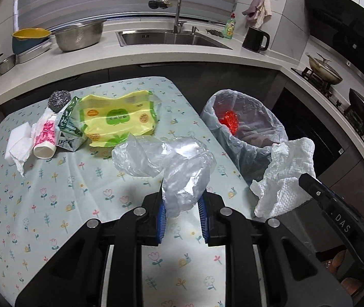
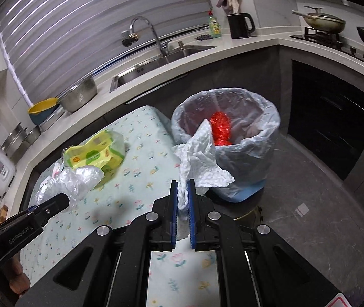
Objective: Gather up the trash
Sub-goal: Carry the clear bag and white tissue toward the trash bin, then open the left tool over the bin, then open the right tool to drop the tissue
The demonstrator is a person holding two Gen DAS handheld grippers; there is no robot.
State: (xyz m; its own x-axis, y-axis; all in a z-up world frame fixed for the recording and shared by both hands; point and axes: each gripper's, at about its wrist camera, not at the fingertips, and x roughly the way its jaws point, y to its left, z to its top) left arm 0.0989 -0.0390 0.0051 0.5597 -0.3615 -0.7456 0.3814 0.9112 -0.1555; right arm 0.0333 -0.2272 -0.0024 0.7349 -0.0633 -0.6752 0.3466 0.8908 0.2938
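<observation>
My left gripper (image 1: 182,199) is shut on a crumpled clear plastic bag (image 1: 171,163) and holds it over the flowered tablecloth (image 1: 54,204). My right gripper (image 2: 182,189) is shut on a crumpled white paper towel (image 2: 200,161) and holds it near the table's right edge, beside the lined trash bin (image 2: 256,158). The bin (image 1: 256,151) holds a red foil wrapper (image 2: 220,128). On the table lie a yellow wipes pack (image 1: 118,117), a green carton (image 1: 68,128), a pink-printed white tube (image 1: 45,138), a steel scourer (image 1: 59,99) and a white tissue on a white block (image 1: 19,145).
A kitchen counter with a sink (image 1: 166,38), a steel colander (image 1: 78,35), a yellow bowl (image 1: 31,34) and a black kettle (image 1: 255,39) runs behind the table. A stove with pans (image 1: 325,69) stands at the right. Grey floor (image 2: 310,204) lies right of the bin.
</observation>
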